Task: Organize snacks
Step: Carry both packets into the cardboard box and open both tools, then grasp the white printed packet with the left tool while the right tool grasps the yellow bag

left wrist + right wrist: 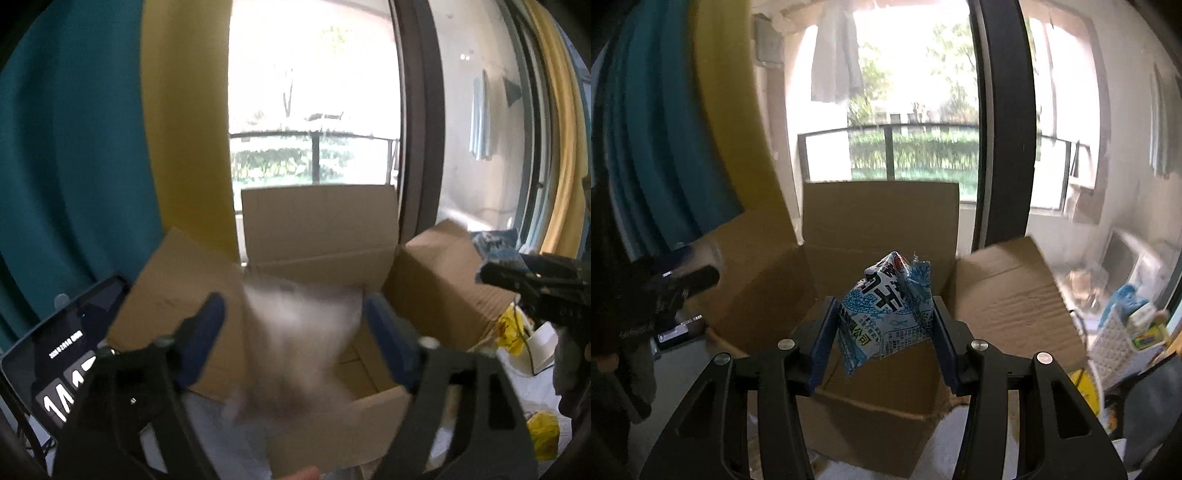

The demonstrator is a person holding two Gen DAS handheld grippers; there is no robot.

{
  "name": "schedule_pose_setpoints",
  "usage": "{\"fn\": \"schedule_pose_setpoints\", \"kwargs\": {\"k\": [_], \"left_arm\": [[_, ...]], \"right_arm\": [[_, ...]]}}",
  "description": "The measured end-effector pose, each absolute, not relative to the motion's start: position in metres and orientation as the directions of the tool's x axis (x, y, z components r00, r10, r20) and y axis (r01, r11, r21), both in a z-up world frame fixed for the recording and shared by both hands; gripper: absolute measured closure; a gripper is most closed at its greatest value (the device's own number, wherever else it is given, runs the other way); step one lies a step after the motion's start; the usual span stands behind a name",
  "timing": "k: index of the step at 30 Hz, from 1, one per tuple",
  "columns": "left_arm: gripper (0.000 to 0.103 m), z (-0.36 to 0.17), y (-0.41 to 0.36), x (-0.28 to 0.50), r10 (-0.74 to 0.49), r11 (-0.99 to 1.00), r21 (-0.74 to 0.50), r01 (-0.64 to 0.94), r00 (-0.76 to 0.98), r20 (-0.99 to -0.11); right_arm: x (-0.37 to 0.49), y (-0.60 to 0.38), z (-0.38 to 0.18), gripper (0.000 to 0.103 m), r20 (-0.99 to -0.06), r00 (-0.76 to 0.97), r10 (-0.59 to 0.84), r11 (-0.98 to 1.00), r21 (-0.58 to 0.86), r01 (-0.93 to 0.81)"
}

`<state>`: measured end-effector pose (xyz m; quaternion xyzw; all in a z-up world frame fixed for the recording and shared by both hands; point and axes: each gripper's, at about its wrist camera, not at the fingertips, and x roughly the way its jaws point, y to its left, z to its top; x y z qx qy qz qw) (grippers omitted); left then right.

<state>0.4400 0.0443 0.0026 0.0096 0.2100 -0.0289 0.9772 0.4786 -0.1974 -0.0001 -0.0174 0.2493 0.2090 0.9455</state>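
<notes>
An open cardboard box [332,435] stands in front of the window with its flaps spread. My left gripper [293,301] hangs over it, open, with a pale, motion-blurred packet [295,339] between its blue fingers and clear of the pads. What kind of packet it is I cannot tell. My right gripper [884,301] is over the same box [879,221], shut on a crumpled blue-and-white snack packet [886,321] with black print. Each gripper shows at the edge of the other's view, the right gripper [495,273] on the right and the left gripper [698,277] on the left.
A tablet with a clock display [62,354] leans at the left of the box. Yellow packets [511,328] lie on white wrapping to its right. A white basket [1115,332] with several items stands at far right. Teal and yellow curtains hang behind, beside a dark door frame [1001,147].
</notes>
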Motion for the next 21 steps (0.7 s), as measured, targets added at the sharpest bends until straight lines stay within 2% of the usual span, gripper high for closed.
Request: {"fn": "schedule_pose_setpoints", "kwargs": {"k": [2,3,4,12,21], "left_arm": [[0.010,0.002,0.043,0.441,-0.051,0.998,0.004,0.058,0.913,-0.405],[0.009,0.002,0.041,0.440,-0.052,0.998,0.004,0.059,0.913,-0.404],[0.009,0.002,0.041,0.439,-0.053,0.998,0.002,0.059,0.913,-0.404],[0.009,0.014,0.050,0.399,-0.061,0.998,-0.029,0.054,0.925,-0.374],[0.009,0.016,0.057,0.336,-0.068,0.997,-0.050,0.053,0.923,-0.379]], "right_arm": [[0.491,-0.199,-0.004,0.034,-0.495,0.780,0.383,0.917,0.102,-0.386],[0.492,-0.201,-0.005,0.024,-0.491,0.782,0.385,0.918,0.113,-0.381],[0.492,-0.203,-0.005,0.023,-0.485,0.788,0.380,0.921,0.118,-0.372],[0.457,-0.213,-0.002,0.023,-0.492,0.787,0.372,0.922,0.096,-0.376],[0.397,-0.215,-0.003,0.023,-0.506,0.767,0.394,0.909,0.092,-0.406]]}}
